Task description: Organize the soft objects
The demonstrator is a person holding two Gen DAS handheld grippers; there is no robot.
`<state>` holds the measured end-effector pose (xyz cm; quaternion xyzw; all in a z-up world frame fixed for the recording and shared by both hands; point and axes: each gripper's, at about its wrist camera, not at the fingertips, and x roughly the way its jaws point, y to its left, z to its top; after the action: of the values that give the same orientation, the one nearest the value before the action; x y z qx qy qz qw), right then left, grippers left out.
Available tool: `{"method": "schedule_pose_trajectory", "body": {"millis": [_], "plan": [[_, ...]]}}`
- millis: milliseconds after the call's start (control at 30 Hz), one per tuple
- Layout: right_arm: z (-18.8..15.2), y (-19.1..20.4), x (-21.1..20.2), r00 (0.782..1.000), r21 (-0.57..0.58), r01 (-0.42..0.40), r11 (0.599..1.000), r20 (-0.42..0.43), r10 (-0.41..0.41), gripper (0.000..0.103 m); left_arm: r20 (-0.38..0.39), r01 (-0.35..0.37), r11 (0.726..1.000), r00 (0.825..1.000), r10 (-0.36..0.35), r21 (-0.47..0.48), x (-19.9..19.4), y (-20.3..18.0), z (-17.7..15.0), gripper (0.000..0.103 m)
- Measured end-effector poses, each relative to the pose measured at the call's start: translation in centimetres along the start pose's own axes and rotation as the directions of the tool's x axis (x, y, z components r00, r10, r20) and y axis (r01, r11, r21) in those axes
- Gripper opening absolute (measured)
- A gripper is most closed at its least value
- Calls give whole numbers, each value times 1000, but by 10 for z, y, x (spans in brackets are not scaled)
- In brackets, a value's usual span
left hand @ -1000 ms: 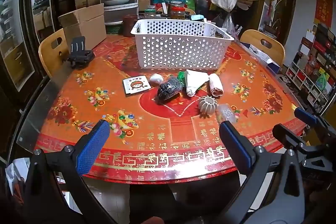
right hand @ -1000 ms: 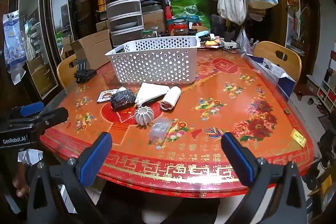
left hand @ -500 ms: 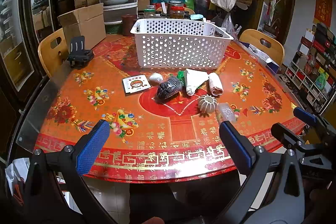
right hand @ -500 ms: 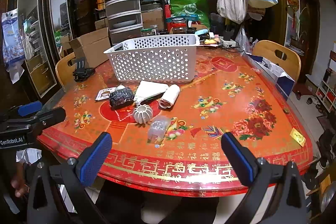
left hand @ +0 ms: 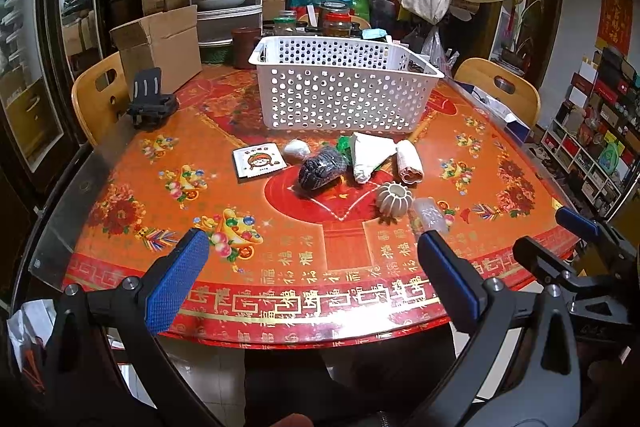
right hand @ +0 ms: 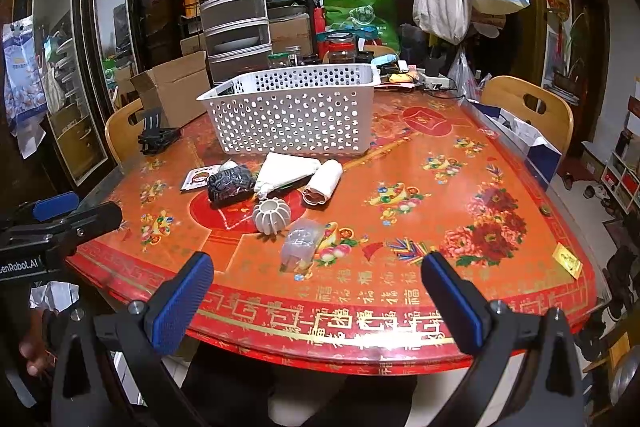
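A white perforated basket [left hand: 340,87] [right hand: 296,111] stands on the red table. In front of it lie a dark patterned pouch [left hand: 322,169] [right hand: 231,183], a folded white cloth [left hand: 370,155] [right hand: 286,169], a rolled white cloth [left hand: 409,161] [right hand: 323,182], a small white wad [left hand: 296,149], a ribbed white pumpkin-shaped piece [left hand: 394,200] [right hand: 271,215], a clear plastic bag [left hand: 430,214] [right hand: 302,243] and a square picture card [left hand: 258,159] [right hand: 197,177]. My left gripper [left hand: 314,275] and right gripper [right hand: 318,301] are both open and empty, held over the table's near edge, well short of the objects.
The red patterned table [left hand: 160,187] has wooden chairs at left [left hand: 96,95] and right [right hand: 528,107]. A black phone holder [left hand: 150,103] and a cardboard box [left hand: 160,43] sit at the back left. Jars and bags crowd behind the basket.
Both grippers have shifted only slightly; the view has hardly changed. Nothing on the table has moved.
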<state>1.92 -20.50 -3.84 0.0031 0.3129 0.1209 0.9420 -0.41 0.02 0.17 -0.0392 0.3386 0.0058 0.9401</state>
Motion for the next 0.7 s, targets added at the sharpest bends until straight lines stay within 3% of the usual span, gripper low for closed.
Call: {"method": "schedule_pose_trajectory", "body": {"millis": [700], "plan": [[0, 0, 0, 1000, -1, 0, 1000, -1, 0, 103, -3, 3, 1000, 1000, -3, -1, -1, 0, 0, 103]]}}
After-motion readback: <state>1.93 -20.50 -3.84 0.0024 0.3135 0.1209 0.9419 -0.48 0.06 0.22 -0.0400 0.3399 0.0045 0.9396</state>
